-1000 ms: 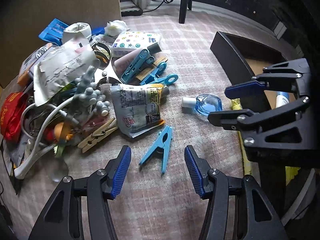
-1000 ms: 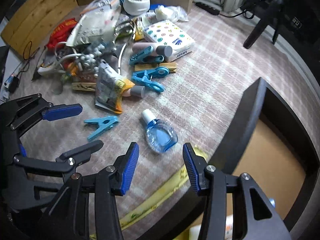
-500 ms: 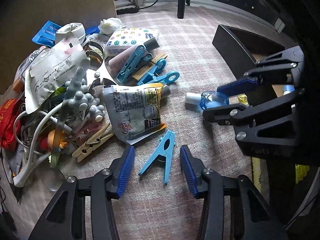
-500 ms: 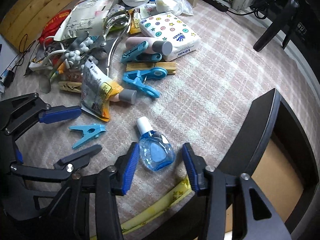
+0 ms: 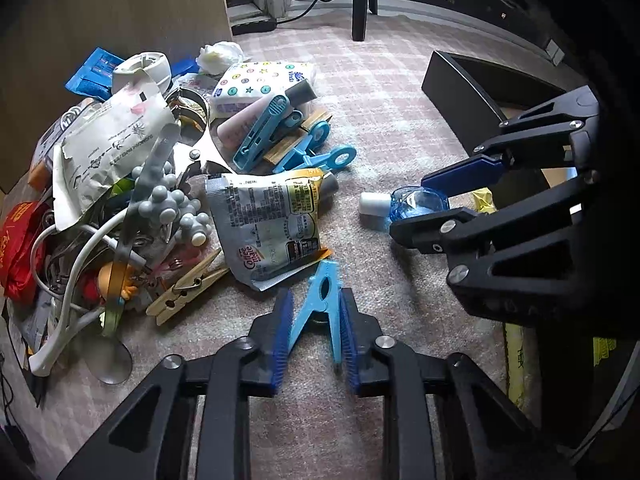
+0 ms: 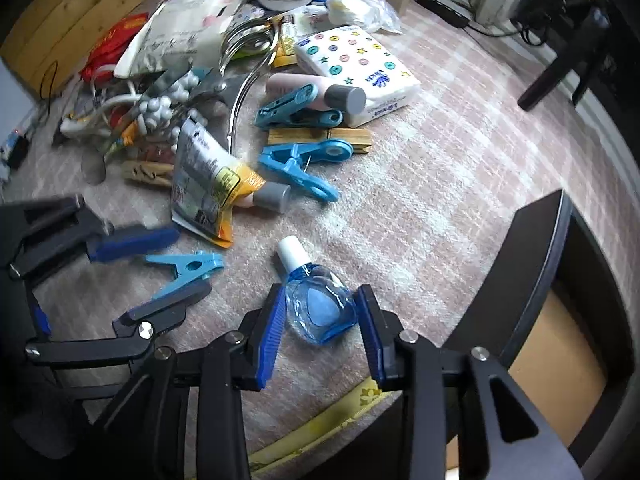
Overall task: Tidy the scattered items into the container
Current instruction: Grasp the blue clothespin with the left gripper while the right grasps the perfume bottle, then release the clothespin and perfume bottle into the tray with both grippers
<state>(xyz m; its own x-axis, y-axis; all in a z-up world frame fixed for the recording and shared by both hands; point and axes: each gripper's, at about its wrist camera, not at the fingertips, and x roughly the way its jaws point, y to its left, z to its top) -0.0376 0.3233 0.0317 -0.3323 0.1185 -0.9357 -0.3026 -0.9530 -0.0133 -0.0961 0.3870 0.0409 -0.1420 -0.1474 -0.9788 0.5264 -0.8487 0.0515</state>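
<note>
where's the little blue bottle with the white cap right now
In the right wrist view the blue bottle lies on the checked cloth between the right gripper fingers, white cap pointing away, with the black container to its right.

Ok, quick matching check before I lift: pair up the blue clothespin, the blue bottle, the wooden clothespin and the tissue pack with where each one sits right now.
Things:
1. blue clothespin
2. blue bottle
3. wooden clothespin
4. tissue pack

Places:
A. at the far side of the pile, under a pink tube
B. between the right gripper pads
C. between the left gripper pads
D. at the pile's near edge, beside the sachet

Pairs: 1-C, 2-B, 3-D, 4-A
</note>
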